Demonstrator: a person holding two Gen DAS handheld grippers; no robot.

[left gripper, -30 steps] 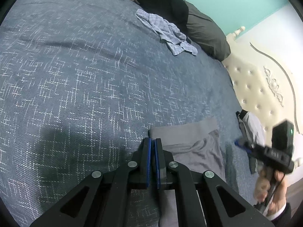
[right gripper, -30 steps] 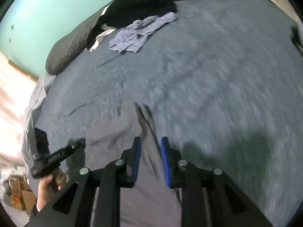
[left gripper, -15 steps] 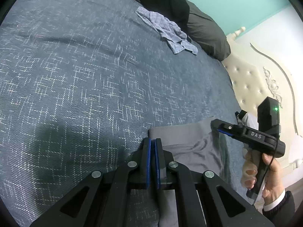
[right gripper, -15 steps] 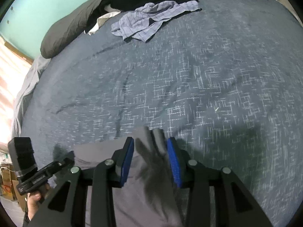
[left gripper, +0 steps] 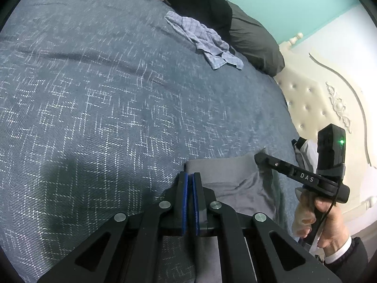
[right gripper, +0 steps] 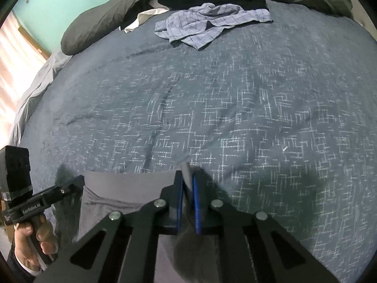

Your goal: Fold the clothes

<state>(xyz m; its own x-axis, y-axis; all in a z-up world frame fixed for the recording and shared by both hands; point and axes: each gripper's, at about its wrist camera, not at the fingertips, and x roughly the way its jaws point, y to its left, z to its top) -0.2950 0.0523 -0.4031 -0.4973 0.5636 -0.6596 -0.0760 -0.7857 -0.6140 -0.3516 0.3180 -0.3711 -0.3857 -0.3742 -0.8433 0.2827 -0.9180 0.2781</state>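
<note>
Garment (left gripper: pixel 238 184) is lying at the bed's (left gripper: pixel 117 94) 6 o'clock edge. Left gripper (left gripper: pixel 190 176) is pinching one corner, jaws narrow. Right gripper (right gripper: pixel 187 176) is closing on the opposite corner, cloth between the pads, likely tensioning the edge for folding.
</note>
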